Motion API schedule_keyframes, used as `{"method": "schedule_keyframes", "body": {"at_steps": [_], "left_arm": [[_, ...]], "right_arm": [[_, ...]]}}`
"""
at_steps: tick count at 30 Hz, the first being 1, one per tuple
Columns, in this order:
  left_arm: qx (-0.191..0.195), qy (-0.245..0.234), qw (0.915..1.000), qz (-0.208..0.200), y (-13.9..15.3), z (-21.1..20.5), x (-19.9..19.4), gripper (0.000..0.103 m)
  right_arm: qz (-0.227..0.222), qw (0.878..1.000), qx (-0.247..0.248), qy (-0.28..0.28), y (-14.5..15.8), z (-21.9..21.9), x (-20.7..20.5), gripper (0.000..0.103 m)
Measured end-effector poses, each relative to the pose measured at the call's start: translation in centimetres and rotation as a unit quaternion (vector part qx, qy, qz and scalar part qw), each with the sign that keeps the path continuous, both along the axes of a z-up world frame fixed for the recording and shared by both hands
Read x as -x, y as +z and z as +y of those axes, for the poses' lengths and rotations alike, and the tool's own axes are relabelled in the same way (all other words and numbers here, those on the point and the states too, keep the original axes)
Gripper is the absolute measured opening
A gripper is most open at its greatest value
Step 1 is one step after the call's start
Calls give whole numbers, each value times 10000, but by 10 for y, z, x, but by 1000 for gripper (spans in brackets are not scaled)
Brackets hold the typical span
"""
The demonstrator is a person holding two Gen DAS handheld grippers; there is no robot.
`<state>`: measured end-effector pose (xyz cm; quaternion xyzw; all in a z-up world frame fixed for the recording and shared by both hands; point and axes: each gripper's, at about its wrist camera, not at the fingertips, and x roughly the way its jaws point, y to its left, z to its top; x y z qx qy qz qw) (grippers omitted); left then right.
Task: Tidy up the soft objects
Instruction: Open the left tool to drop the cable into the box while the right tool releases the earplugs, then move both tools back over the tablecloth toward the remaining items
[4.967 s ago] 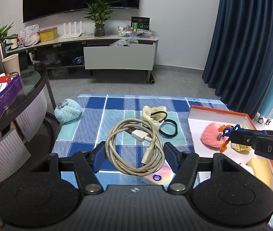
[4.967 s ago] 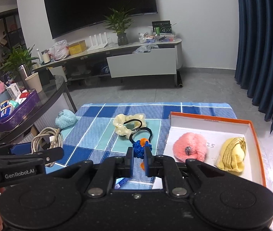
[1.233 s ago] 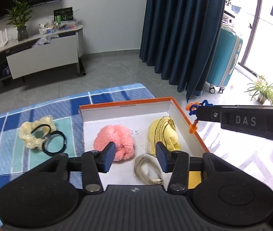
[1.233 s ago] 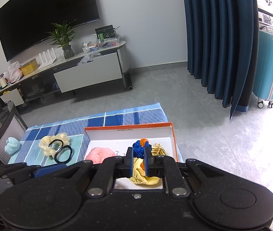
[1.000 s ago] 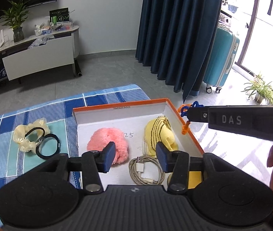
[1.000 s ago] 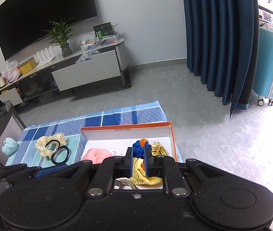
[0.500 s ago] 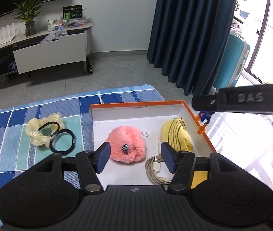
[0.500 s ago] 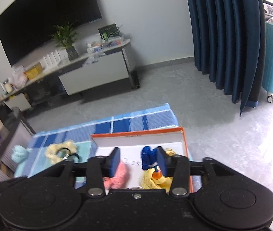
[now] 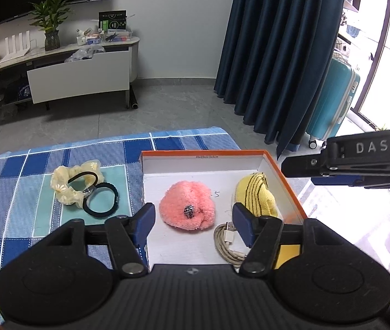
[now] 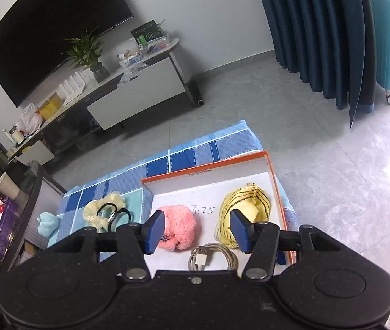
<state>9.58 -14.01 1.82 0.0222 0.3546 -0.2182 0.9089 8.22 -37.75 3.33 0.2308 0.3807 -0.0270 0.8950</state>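
Three soft items lay inside the orange box (image 9: 283,181): pink plush (image 9: 186,211), yellow knit piece (image 9: 255,195), coiled cable (image 9: 226,243) at its near edge. Left of the box, on the blue checked cloth (image 9: 30,200), sat a cream scrunchie (image 9: 69,189) touching a black hair tie (image 9: 101,203). Both likely light, floppy, easy to snag; pinch the scrunchie's bunched fabric. Left tongs (image 9: 193,224) and right tongs (image 10: 196,231) were opening, nothing between them.
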Motion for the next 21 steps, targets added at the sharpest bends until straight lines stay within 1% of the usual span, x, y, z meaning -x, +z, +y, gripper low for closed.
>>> {"method": "schedule_keyframes", "body": {"at_steps": [3, 5, 7, 8, 11, 14, 16, 21], "left_arm": [[14, 7, 10000, -3, 0, 1, 1, 64], [7, 53, 10000, -28, 1, 4, 2, 66], [-22, 114, 9999, -49, 1, 8, 2, 72], [-45, 162, 9998, -45, 1, 10, 1, 73], [-81, 298, 9995, -18, 0, 18, 1, 73], [-128, 444, 9989, -4, -1, 28, 0, 77], [-129, 547, 9984, 2, -1, 36, 0, 79], [-180, 733, 9971, 1, 0, 53, 0, 80]], "right_arm": [[-112, 9998, 106, 97, 8, 6, 3, 66], [-155, 9991, 382, 132, 11, 12, 5, 66], [-168, 9974, 688, 139, 12, 20, 7, 66], [-198, 9964, 812, 133, 13, 24, 8, 67], [-295, 9937, 1082, 79, 12, 36, 11, 69], [-259, 9899, 1395, 31, 9, 50, 12, 71], [-265, 9899, 1386, 96, 6, 56, 11, 73], [-229, 9895, 1412, 229, 1, 72, 10, 73]]}}
